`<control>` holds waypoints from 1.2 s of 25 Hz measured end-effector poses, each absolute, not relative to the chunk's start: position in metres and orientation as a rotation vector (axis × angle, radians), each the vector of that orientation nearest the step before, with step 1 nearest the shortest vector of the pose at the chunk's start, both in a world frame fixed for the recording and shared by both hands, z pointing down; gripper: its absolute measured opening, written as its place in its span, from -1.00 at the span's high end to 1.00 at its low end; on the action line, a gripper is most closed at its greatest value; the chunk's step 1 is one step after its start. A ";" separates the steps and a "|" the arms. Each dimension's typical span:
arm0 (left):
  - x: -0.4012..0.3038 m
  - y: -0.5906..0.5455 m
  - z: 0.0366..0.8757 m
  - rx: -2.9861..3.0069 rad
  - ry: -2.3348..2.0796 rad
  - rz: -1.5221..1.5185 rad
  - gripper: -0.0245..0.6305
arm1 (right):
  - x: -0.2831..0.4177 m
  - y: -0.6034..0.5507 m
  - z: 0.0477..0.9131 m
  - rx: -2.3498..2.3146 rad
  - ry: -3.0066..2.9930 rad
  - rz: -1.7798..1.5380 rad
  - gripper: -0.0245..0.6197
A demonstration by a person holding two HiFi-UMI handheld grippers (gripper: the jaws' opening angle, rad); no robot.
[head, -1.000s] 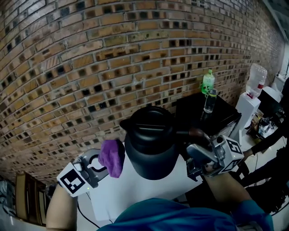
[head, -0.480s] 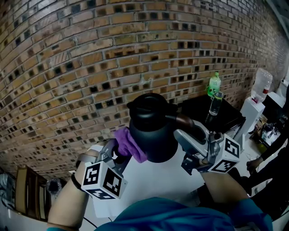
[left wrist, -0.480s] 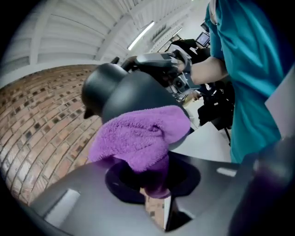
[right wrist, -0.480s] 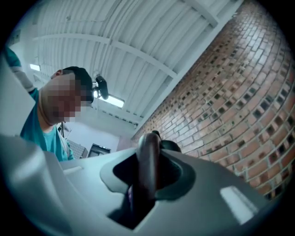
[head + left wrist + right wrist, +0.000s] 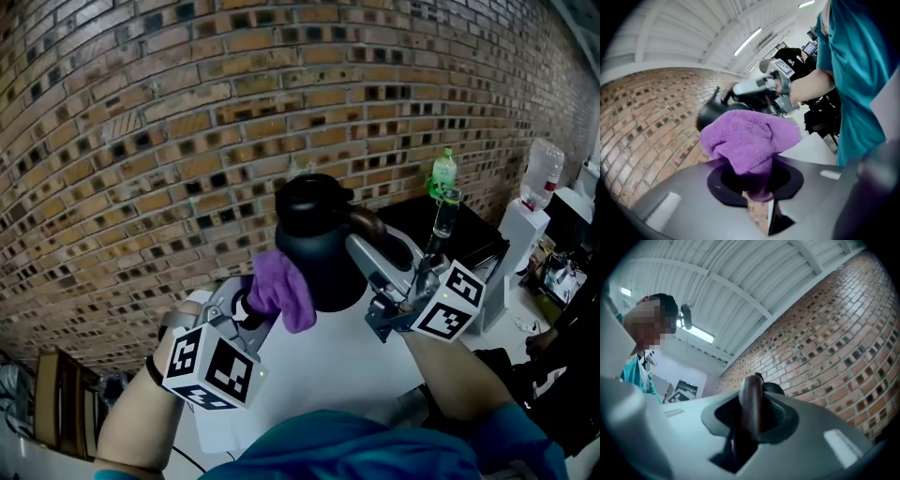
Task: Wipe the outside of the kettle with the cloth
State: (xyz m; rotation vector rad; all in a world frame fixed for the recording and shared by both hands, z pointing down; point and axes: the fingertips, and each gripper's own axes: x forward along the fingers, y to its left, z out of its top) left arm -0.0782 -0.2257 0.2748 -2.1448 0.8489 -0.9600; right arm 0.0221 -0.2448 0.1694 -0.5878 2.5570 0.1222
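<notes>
A black kettle [image 5: 316, 242] is held up in the air, tilted, in front of the brick wall. My right gripper [image 5: 367, 246] is shut on its dark brown handle [image 5: 751, 404], which runs up between the jaws in the right gripper view. My left gripper [image 5: 255, 302] is shut on a purple cloth [image 5: 284, 289] that presses against the kettle's lower left side. In the left gripper view the bunched cloth [image 5: 749, 143] fills the jaws, with the kettle [image 5: 710, 117] just beyond it.
A white table [image 5: 319, 366] lies below both grippers. A black table [image 5: 469, 234] at the right carries a green bottle [image 5: 442, 173] and a clear glass bottle [image 5: 444, 217]. A water dispenser [image 5: 541, 178] stands at the far right. The brick wall [image 5: 169, 141] is close behind.
The kettle has been lifted and tipped further away, its lid now pointing toward the wall. My left gripper rolled and brought the cloth up against the kettle's side. The right gripper swung left with the handle.
</notes>
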 end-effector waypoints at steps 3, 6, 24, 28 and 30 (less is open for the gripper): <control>-0.069 -0.235 0.258 -2.026 0.852 -1.002 0.68 | 0.013 -0.255 0.186 -0.634 2.593 0.093 0.65; -0.060 -0.243 0.270 -1.931 0.814 -1.118 0.68 | 0.005 -0.257 0.195 -0.647 2.612 0.077 0.65; -0.047 -0.190 0.289 -2.161 0.587 -1.096 0.68 | 0.008 -0.242 0.210 -0.658 2.710 0.244 0.64; -0.056 -0.205 0.246 -2.061 0.686 -1.087 0.68 | -0.004 -0.237 0.241 -0.650 2.790 0.240 0.64; -0.056 -0.214 0.249 -1.971 0.674 -1.141 0.68 | -0.012 -0.234 0.252 -0.628 2.823 0.224 0.65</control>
